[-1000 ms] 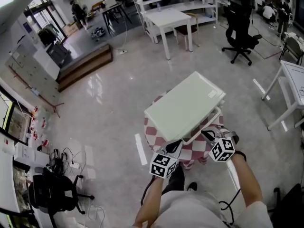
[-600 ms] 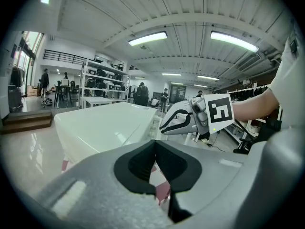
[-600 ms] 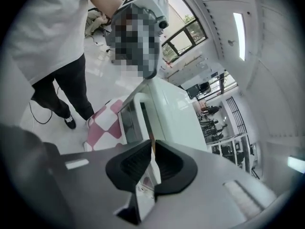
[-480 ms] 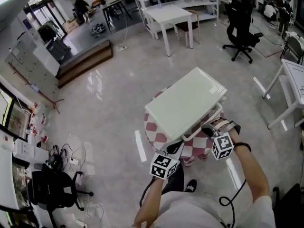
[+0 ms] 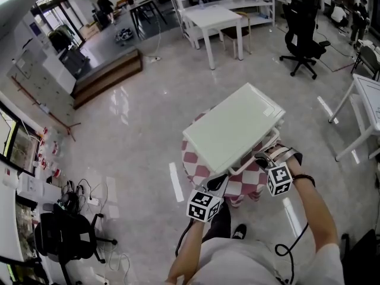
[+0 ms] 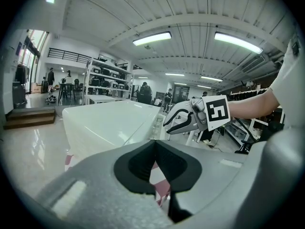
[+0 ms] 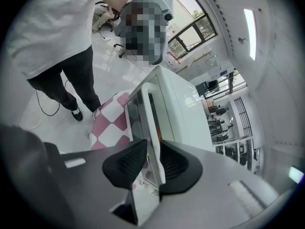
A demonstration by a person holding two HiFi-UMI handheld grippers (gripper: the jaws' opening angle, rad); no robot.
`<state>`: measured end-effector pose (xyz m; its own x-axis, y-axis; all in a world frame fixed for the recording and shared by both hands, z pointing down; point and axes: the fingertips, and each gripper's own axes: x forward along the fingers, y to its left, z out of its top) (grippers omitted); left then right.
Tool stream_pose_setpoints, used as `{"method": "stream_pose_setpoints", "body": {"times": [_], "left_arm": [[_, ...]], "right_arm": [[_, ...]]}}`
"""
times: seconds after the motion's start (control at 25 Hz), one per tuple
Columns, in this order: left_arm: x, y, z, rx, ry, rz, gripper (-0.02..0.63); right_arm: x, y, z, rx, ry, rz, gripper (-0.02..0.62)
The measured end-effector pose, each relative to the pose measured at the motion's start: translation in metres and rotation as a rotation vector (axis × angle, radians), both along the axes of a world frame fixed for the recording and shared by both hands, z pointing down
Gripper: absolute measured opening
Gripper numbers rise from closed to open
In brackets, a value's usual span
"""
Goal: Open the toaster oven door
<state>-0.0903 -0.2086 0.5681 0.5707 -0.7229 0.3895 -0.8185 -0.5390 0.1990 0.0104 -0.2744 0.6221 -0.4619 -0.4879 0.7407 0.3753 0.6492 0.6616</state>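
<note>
A white toaster oven (image 5: 231, 129) stands on a small table with a pink checked cloth (image 5: 193, 170). Its door is ajar at the near side, with the white handle bar (image 5: 249, 166) out from the body. My right gripper (image 5: 261, 157) is at that handle. In the right gripper view the handle bar (image 7: 151, 123) runs between the jaws of the right gripper (image 7: 153, 163), which are opening around it. My left gripper (image 5: 218, 184) hangs by the table's near edge, and its shut jaws hold nothing. The left gripper (image 6: 155, 159) looks over the oven top (image 6: 109, 123) to the right gripper (image 6: 178, 123).
The table stands alone on a shiny tiled floor. White desks (image 5: 208, 22), shelving and a black office chair (image 5: 300, 37) are far behind. Another white table (image 5: 362, 111) is to the right. A black chair and cables (image 5: 65, 236) lie at the left.
My right gripper has shifted a little up and right at the handle. The oven door has come slightly further from the body. My left gripper has stayed in place.
</note>
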Motion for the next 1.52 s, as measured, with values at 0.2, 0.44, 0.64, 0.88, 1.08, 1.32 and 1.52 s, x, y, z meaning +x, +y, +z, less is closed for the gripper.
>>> {"method": "stream_pose_setpoints", "body": {"times": [0.2, 0.44, 0.64, 0.88, 1.08, 1.32, 1.52], "left_arm": [[0.004, 0.001, 0.004, -0.009, 0.001, 0.013, 0.006], [-0.001, 0.003, 0.008, -0.02, 0.008, -0.003, 0.005], [-0.008, 0.001, 0.013, -0.026, 0.018, -0.03, 0.006], [-0.004, 0.0, 0.014, -0.024, 0.024, -0.032, 0.005], [0.001, 0.003, 0.012, -0.022, 0.034, -0.023, 0.006], [0.014, 0.007, 0.013, -0.014, 0.044, -0.007, 0.006], [0.019, 0.01, 0.015, -0.016, 0.038, 0.009, 0.006]], "right_arm": [[-0.005, -0.003, 0.023, 0.015, 0.084, -0.053, 0.126], [-0.008, -0.007, 0.031, -0.041, 0.111, -0.016, 0.11], [-0.006, -0.008, 0.032, -0.032, 0.145, -0.03, 0.106], [-0.003, -0.006, 0.034, -0.027, 0.126, -0.018, 0.106], [0.003, 0.004, 0.035, -0.035, 0.128, -0.006, 0.104], [0.023, 0.019, 0.046, -0.037, 0.166, 0.0, 0.1], [0.034, 0.03, 0.052, -0.016, 0.204, -0.006, 0.092]]}}
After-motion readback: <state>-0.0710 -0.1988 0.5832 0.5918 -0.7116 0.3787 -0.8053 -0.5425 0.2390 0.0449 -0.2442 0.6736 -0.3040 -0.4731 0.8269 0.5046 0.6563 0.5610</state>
